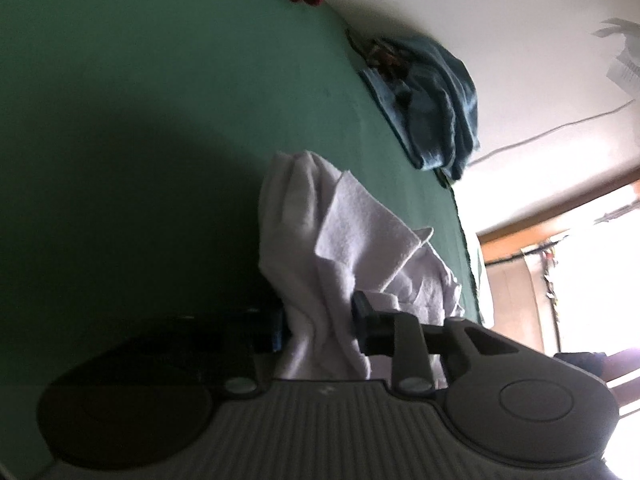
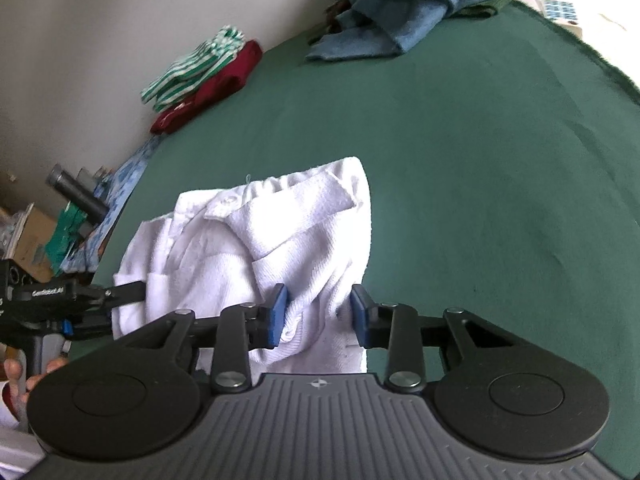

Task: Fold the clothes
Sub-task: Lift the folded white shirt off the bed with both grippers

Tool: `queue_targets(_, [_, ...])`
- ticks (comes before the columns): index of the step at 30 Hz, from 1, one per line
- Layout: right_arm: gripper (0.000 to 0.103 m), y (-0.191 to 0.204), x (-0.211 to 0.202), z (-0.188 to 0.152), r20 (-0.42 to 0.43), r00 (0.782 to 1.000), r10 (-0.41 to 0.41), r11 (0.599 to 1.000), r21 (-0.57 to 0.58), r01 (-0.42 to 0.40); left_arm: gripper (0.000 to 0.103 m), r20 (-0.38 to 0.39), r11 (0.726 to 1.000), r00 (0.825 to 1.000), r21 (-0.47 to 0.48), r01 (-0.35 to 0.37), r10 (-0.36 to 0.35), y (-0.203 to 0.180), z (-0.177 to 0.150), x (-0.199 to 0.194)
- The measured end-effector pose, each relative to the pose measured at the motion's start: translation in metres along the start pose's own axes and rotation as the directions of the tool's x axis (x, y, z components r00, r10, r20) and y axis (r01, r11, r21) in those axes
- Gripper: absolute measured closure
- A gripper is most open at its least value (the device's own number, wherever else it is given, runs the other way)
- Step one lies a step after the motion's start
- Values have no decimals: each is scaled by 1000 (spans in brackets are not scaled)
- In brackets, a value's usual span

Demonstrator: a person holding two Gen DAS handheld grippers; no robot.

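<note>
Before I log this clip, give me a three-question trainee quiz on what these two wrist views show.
1. True or false: the white collared knit shirt lies spread flat on the dark green cloth surface.
2. Which gripper has shirt fabric between its fingers: A) left gripper only, B) right gripper only, C) both?
3. Which garment lies on top of the dark red folded garment by the wall?

Key: 1. False, it is bunched and lifted between the grippers. 2. C. 3. The green-and-white striped garment.
</note>
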State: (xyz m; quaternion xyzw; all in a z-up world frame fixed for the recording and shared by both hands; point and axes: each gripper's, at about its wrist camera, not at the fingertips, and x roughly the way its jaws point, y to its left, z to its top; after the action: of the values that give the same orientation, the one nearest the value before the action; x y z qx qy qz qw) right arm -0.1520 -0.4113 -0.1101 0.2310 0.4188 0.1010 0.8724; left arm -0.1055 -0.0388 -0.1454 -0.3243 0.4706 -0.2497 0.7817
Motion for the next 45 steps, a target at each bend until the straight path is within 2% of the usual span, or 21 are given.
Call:
queue_targets(2, [68,-3,0,3,-20,1000,21,1000,-8,-21,83,22,1000,999,1,-25,25,-7,-2,-2])
queue_targets(4, [72,-4,1,5,-29,999,20,1000,7,-20,84,42,998,998,24,-53,52,-17,-5,-5])
queue_targets(7, [79,10,0,7,-37,999,3,997,-80,-6,86,68,992,993,78,-98,93,-37,-9,-6])
queue_targets(10, [82,14,-7,20,-18,998,68,995,-71,-69,87,112,991,991,103,-91,79,-59,-5,-18])
queue_targets(14, [83,23,-19,51,22,986,164,984,-81,-162,88,157,976,983,183,-119,90,-94,13,-31])
queue_targets(18, [83,44,-22,94,61,969,239,965,-124,-230,88,202,969,976,212,-127,84,-119,56,-54])
queue_targets(24, [83,92,-20,185,96,939,330,932,-190,-309,88,306,938,947,290,-187,95,-158,156,-95])
queue_targets(26, [83,114,-14,216,116,931,347,923,-221,-316,88,337,922,936,323,-213,98,-169,192,-105])
queue_targets(29, [83,150,3,260,168,920,355,916,-261,-306,88,360,911,928,345,-226,94,-163,246,-103])
queue_targets(34, [83,197,53,320,243,908,340,922,-277,-271,88,394,893,915,378,-246,85,-152,338,-98])
queue_targets(36, [83,210,77,334,268,903,337,924,-276,-263,88,407,885,910,390,-254,81,-147,374,-96])
queue_targets(41, [84,234,137,359,327,888,323,932,-275,-238,88,392,883,911,374,-284,128,-101,406,-58])
queue_targets(45, [84,226,179,348,334,905,262,944,-284,-169,88,377,880,911,360,-309,166,-64,430,-27])
